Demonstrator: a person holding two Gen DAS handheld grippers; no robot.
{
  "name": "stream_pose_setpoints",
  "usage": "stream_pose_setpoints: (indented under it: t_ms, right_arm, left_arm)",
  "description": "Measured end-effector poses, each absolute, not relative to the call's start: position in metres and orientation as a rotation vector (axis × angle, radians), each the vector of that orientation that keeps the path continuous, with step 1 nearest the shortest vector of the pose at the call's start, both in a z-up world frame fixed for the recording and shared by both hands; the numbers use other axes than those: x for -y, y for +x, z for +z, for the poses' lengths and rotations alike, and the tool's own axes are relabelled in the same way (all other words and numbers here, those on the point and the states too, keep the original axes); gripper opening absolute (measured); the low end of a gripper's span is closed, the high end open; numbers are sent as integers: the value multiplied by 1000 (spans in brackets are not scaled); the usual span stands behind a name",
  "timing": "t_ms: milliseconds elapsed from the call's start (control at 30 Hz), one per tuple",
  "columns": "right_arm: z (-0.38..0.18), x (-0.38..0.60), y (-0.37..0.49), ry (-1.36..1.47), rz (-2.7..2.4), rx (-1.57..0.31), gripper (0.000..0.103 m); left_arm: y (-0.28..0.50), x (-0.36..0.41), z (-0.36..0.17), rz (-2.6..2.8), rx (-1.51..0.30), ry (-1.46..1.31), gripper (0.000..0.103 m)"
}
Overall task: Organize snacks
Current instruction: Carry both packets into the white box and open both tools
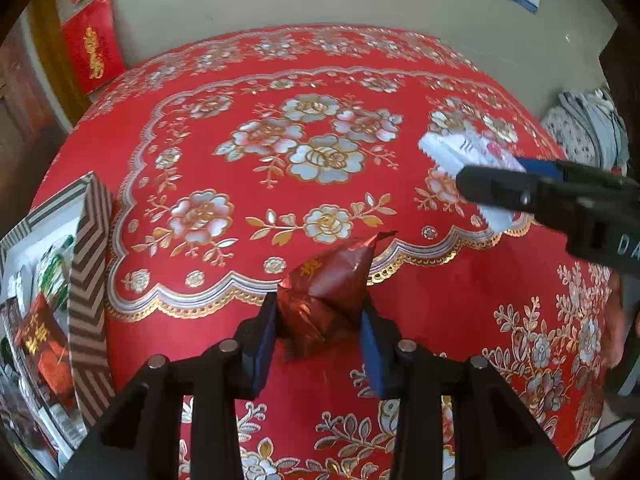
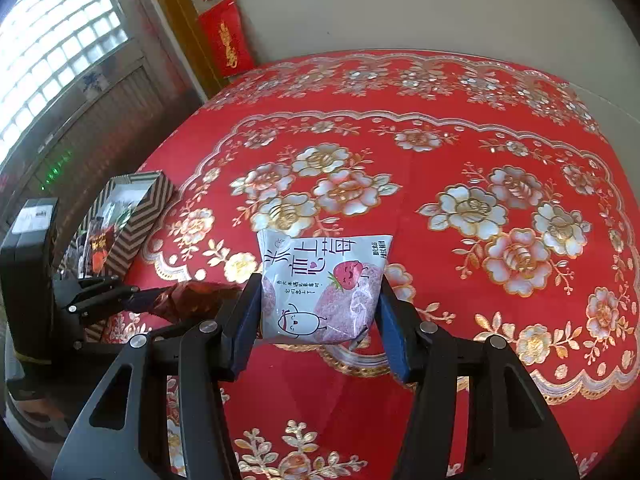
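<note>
Left gripper [image 1: 320, 344]: one, clenched on one crinkled dark-red foil snack packet [image 1: 328, 292], held above the tablecloth.
Right gripper [image 2: 320, 320]: one, grasping one white plastic strawberry-print snack pouch [image 2: 320, 288] by its sides.
Striped cardboard box [image 2: 132, 216]: one, at the table's left edge, open, with packets inside.
Red floral tablecloth [image 2: 460, 160]: one, under both snacks.
</note>
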State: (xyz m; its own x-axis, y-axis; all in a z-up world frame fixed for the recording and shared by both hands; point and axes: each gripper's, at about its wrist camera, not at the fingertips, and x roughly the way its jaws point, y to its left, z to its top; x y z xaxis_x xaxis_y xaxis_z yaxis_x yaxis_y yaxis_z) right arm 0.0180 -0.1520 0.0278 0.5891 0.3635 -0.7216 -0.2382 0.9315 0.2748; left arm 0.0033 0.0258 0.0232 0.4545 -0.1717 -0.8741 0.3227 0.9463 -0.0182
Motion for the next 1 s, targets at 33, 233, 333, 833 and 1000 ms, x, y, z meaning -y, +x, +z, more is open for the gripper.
stream_pose_setpoints:
  t_ms: [33,233,333,833,1000]
  right_arm:
    - [28,149,17,152,355,-873,53]
    - [31,136,10,142,372,-868,53]
    - [35,127,5,139,384,-858,53]
    - [49,71,-15,79,461,-842,53]
    - [51,50,-19,55,487,-841,53]
  left_arm:
    - [1,-27,25,-298,-1048,152,40]
    - [-13,-37,44,-242,-986,128,40]
    - [-20,-45,52,-206,-953,123,40]
    - [-49,-98,76,-50,-864,78,40]
    - [-59,-118,82,-8,-844,68,40]
